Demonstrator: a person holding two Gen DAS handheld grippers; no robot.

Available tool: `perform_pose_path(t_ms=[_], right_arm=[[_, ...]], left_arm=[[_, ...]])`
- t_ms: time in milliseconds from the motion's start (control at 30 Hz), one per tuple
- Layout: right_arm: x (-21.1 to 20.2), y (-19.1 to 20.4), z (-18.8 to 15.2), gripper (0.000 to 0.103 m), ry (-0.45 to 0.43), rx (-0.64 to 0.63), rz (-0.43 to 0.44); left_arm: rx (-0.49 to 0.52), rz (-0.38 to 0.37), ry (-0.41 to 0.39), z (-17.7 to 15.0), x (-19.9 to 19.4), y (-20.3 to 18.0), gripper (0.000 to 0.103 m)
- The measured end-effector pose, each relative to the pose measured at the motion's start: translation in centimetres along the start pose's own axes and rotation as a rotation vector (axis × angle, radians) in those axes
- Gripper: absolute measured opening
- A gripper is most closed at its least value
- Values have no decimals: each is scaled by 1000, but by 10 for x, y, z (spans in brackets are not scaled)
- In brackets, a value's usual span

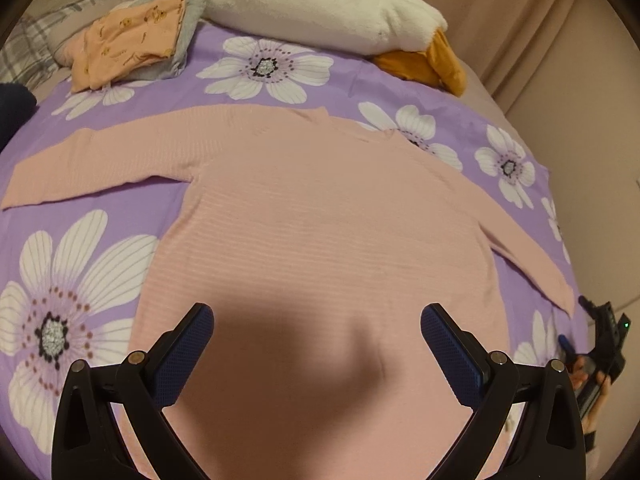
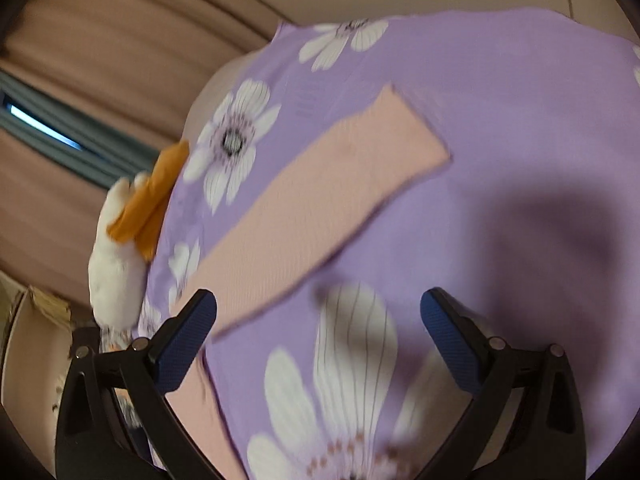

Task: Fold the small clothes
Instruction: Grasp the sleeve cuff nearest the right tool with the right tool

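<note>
A pink long-sleeved sweater (image 1: pixel 320 216) lies flat on the purple flowered bedspread (image 1: pixel 280 92), both sleeves spread out sideways. My left gripper (image 1: pixel 316 336) hovers open above the sweater's lower body, and nothing is between its blue pads (image 1: pixel 188 356). In the right wrist view, the sweater's right sleeve (image 2: pixel 320 208) runs diagonally across the bedspread (image 2: pixel 520 100). My right gripper (image 2: pixel 318 324) is open over the bedspread near that sleeve, empty; the picture is blurred. The right gripper also shows in the left wrist view, at the right edge (image 1: pixel 600 344), held by a hand.
A stack of folded clothes (image 1: pixel 128 44), orange on top, sits at the far left of the bed. A white plush duck (image 1: pixel 320 4) with an orange beak lies at the far edge. Beige curtains (image 1: pixel 540 40) hang behind. The bed's right edge (image 1: pixel 560 208) is close to the sleeve cuff.
</note>
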State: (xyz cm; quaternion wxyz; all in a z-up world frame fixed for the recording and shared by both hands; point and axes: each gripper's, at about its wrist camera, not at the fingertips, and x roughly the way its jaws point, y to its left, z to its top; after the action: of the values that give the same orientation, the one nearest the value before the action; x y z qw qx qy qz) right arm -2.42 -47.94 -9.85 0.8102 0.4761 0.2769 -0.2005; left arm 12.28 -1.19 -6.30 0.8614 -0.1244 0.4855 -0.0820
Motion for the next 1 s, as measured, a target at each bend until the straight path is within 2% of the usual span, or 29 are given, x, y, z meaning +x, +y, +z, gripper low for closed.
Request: perform_pose_path(t_ms=[167, 267, 333, 433, 533, 667, 800, 1000], right_arm=[[15, -17, 40, 94, -92, 118, 57], [24, -21, 51, 67, -127, 159, 56], [29, -25, 54, 39, -127, 173, 48], [33, -30, 58, 15, -112, 179, 30], [30, -32, 61, 9, -102, 180, 13], [16, -3, 63, 8, -116, 73, 24], [6, 45, 63, 8, -119, -55, 36], [4, 128, 49, 8, -96, -242, 33]], left_arm=[[-32, 0, 33, 8, 13, 2, 102], [-23, 20, 37, 12, 16, 0, 102], [-8, 42, 31, 14, 17, -2, 102], [22, 54, 19, 15, 16, -6, 102], [45, 67, 11, 17, 15, -7, 102], [74, 111, 7, 17, 14, -6, 102], [87, 153, 6, 15, 12, -2, 102], [72, 136, 12, 14, 6, 12, 102]])
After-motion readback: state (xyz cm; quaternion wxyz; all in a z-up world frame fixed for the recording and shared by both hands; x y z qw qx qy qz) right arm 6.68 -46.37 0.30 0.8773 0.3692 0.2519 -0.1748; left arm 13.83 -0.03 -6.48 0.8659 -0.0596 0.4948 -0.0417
